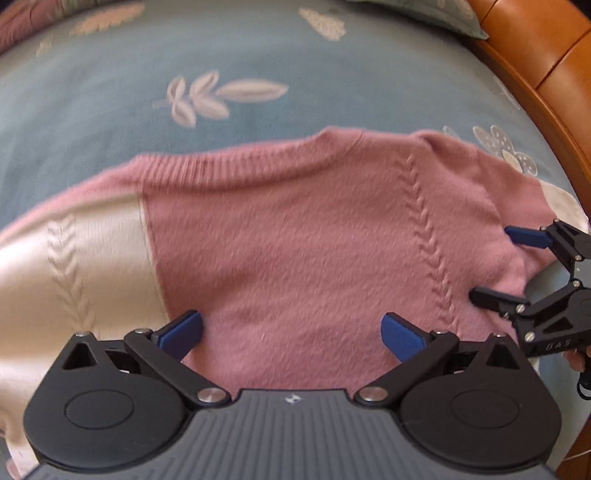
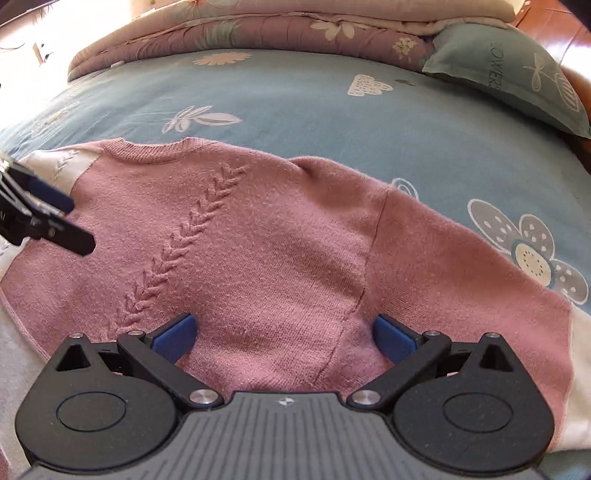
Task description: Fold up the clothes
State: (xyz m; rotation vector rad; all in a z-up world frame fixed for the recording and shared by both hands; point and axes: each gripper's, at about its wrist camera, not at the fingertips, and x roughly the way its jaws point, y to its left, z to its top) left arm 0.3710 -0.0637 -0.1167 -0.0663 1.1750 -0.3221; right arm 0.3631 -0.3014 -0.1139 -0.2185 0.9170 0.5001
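A pink knit sweater (image 1: 295, 236) with cream sleeve panels and a raised braid pattern lies flat on the bed, collar at the far side. My left gripper (image 1: 291, 336) hovers open over its near part, nothing between the blue pads. In the left wrist view my right gripper (image 1: 495, 264) stands open at the sweater's right edge. The right wrist view shows the same sweater (image 2: 266, 240), with my right gripper (image 2: 284, 332) open above the seam where the right sleeve joins. My left gripper (image 2: 79, 225) enters there from the left edge, open.
The bed carries a blue floral sheet (image 1: 229, 55). A folded pink quilt (image 2: 258, 29) and a grey-green pillow (image 2: 517, 77) lie at the far side. An orange-brown padded bed frame (image 1: 543, 55) runs along the right. A fingertip of the person's hand (image 1: 576, 360) shows beside the right gripper.
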